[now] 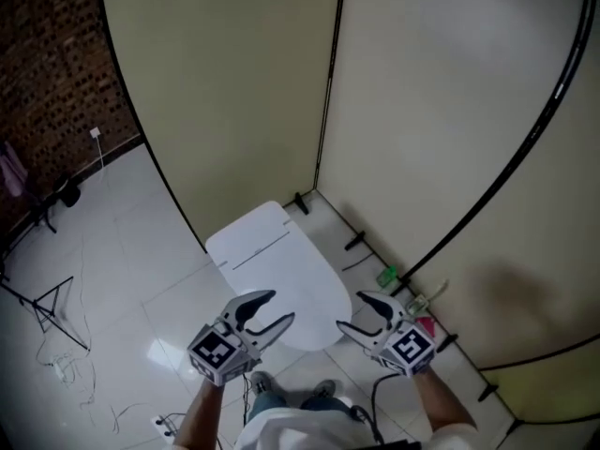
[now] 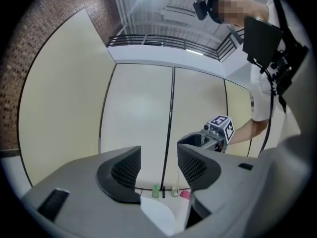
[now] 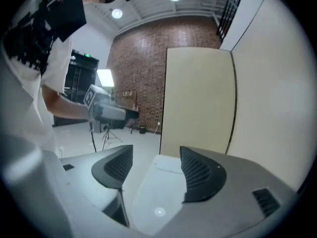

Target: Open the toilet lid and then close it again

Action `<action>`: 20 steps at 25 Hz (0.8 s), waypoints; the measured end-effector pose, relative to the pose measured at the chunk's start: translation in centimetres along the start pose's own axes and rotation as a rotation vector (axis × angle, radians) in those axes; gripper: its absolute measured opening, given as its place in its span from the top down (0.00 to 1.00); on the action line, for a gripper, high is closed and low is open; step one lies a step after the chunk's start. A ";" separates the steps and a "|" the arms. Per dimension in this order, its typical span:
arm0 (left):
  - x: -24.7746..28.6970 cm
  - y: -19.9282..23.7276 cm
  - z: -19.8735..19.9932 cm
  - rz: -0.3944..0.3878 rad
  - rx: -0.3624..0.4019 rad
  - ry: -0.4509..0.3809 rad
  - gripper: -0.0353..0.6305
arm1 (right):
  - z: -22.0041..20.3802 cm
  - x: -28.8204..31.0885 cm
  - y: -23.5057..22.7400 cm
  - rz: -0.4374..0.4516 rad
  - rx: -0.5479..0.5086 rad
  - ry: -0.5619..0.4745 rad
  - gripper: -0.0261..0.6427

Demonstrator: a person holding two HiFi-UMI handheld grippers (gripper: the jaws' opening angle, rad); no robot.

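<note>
The white toilet [image 1: 277, 270] stands on the tiled floor against the cream partition, its lid [image 1: 281, 284] lying flat and closed. My left gripper [image 1: 274, 312] hovers above the lid's front left edge, jaws open with nothing between them. At the lid's front right hangs my right gripper [image 1: 361, 312], also open and empty. In the left gripper view the left gripper [image 2: 158, 170] looks across at the right gripper's marker cube [image 2: 221, 128] and a sliver of the toilet [image 2: 158, 214]. The right gripper [image 3: 151, 170] looks along the lid [image 3: 158, 192].
Cream partition panels [image 1: 234, 82] with black frames stand behind and right of the toilet. A green bottle [image 1: 387, 276] and a pink item [image 1: 427, 326] sit on the floor by the right panel. A brick wall [image 1: 47, 73], a stand [image 1: 52, 307] and cables are on the left.
</note>
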State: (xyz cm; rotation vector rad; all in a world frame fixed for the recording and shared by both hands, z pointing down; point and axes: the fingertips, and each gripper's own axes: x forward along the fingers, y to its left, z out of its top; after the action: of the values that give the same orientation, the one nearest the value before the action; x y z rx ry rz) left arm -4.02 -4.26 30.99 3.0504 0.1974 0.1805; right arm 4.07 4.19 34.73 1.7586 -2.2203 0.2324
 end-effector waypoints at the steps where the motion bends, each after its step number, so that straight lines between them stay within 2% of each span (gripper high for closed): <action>1: 0.2 0.0 0.8 -0.011 0.011 -0.002 0.61 | 1.7 -0.3 -0.2 -0.006 0.024 -0.040 0.51; 4: 0.2 0.1 2.8 -0.045 0.042 -0.038 0.61 | 4.2 -0.7 -1.1 -0.044 0.100 -0.134 0.51; 8: 0.2 -0.2 3.4 -0.060 0.054 -0.040 0.61 | 4.1 -0.8 -2.3 -0.098 0.227 -0.220 0.51; 13: 0.1 0.0 3.1 -0.063 0.047 -0.026 0.61 | 4.0 -0.7 -1.8 -0.115 0.168 -0.182 0.51; 17: 0.4 0.9 2.0 -0.038 0.075 0.034 0.61 | 3.8 -0.4 -1.7 -0.109 0.157 -0.162 0.51; 20: 0.3 0.7 1.9 -0.047 0.032 -0.005 0.61 | 3.5 -0.2 -1.2 -0.105 0.159 -0.155 0.51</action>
State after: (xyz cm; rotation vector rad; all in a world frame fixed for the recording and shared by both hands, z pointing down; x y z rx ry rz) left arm -3.43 -5.02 29.18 3.0745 0.2748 0.1682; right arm 4.83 3.01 31.33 2.0351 -2.2607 0.2641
